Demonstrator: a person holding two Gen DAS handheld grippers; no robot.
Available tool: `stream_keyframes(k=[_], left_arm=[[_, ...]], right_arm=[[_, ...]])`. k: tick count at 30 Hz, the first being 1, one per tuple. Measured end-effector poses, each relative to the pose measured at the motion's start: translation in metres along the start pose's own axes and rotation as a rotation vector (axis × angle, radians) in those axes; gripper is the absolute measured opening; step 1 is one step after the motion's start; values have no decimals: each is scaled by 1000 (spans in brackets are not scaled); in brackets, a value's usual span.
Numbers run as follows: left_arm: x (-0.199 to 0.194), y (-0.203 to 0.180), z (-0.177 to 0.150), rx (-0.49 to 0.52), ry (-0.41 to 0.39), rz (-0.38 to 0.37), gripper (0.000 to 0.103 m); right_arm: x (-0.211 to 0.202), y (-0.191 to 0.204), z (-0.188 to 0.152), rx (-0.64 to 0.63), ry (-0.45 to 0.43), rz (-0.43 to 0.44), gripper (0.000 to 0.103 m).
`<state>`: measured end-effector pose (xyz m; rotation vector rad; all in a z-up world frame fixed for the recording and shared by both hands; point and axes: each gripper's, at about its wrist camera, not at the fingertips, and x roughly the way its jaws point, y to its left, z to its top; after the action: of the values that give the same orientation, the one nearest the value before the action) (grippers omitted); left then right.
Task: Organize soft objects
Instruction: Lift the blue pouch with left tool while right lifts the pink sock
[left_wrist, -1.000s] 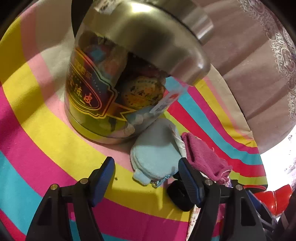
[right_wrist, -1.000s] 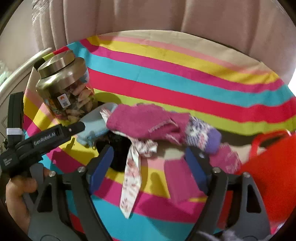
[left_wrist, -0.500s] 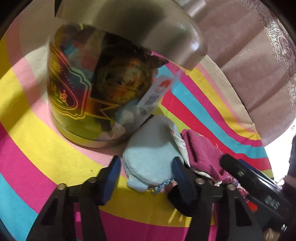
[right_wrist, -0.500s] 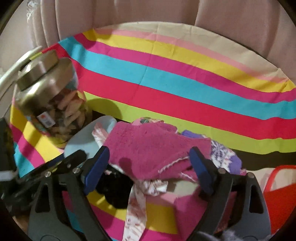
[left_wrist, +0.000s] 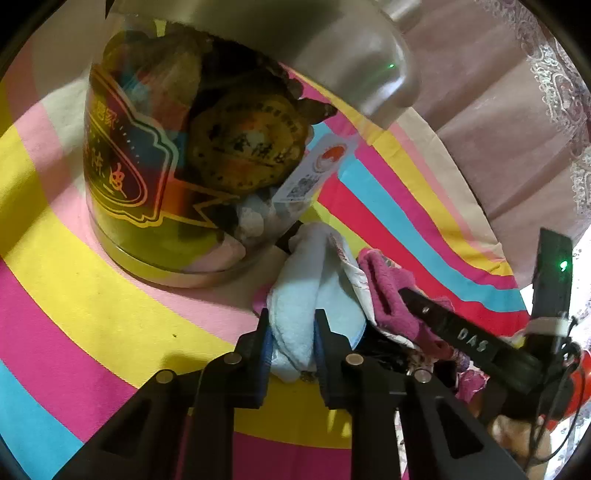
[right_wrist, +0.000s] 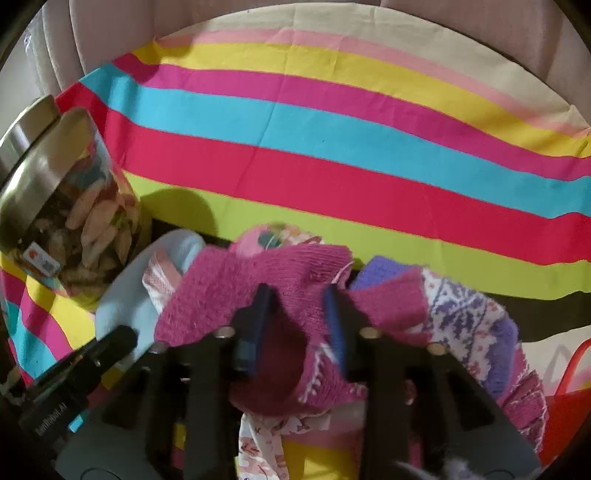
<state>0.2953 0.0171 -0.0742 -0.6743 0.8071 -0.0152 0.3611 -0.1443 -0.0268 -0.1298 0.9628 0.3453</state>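
A pile of soft things lies on a striped cloth. My left gripper (left_wrist: 292, 334) is closing on a light blue plush pouch (left_wrist: 301, 295), which bunches between the blue pads. The same light blue pouch (right_wrist: 125, 291) shows at the pile's left in the right wrist view. My right gripper (right_wrist: 295, 317) is closing on a magenta knit sock (right_wrist: 258, 288) that folds up between its pads. A purple patterned sock (right_wrist: 465, 321) lies to its right, and a white floral cloth (right_wrist: 258, 446) hangs below. The magenta sock (left_wrist: 388, 291) sits right of the pouch.
A clear jar with a metal lid (left_wrist: 192, 177) stands on the striped cloth (right_wrist: 332, 170) just left of the pile, touching the pouch. A red basket (right_wrist: 569, 406) is at the right edge. Pink curtain (left_wrist: 498, 147) hangs behind. A hand (left_wrist: 517, 432) grips the right tool.
Both grippers have narrowed from wide open onto fabric: the left onto the blue pouch, the right onto the magenta sock. The right gripper moved in and down toward the pile.
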Motion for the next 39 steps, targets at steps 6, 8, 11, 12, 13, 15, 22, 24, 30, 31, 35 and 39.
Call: stream_keyframes(k=[6,8,11,12,13,15,22,24,30,31,35,39], left_arm=[[-7,-1,-1,5,-11,-38,16],[-11,0,0,-2,-19,-48,15],[-18,0,0,3,-34,-58,15],[-21,-1,0,6,-41,-61,15],[-24,-1,1,9,-45,-62,15],[-30,-4,2,20,-62,-72,15],[-53,-17,1,84,-129,-96,15],[-60,-19,2,96,-148,-98,15],[-90,-28,2,133,-214,-106,15],[-93,-29,1,138,-221,-106,15],[-108,-38,-1,159,-239,-114,15],[-122,-44,-5,179,-243,-113,15]], right_arm=[[-14,4,-7,-11,-45,6,5],[-24,3,-9,-4,-66,7,5],[-42,4,-12,-2,-105,2,5],[-48,4,-12,-1,-117,-1,5],[-54,3,-13,3,-127,1,5],[-67,1,-16,11,-149,7,5],[-111,-2,-29,33,-210,6,5],[-121,-3,-32,39,-221,9,5],[-154,-7,-46,58,-248,6,5],[-159,-7,-50,61,-250,8,5],[-177,-9,-65,61,-256,14,5],[-191,-9,-82,56,-257,21,5]])
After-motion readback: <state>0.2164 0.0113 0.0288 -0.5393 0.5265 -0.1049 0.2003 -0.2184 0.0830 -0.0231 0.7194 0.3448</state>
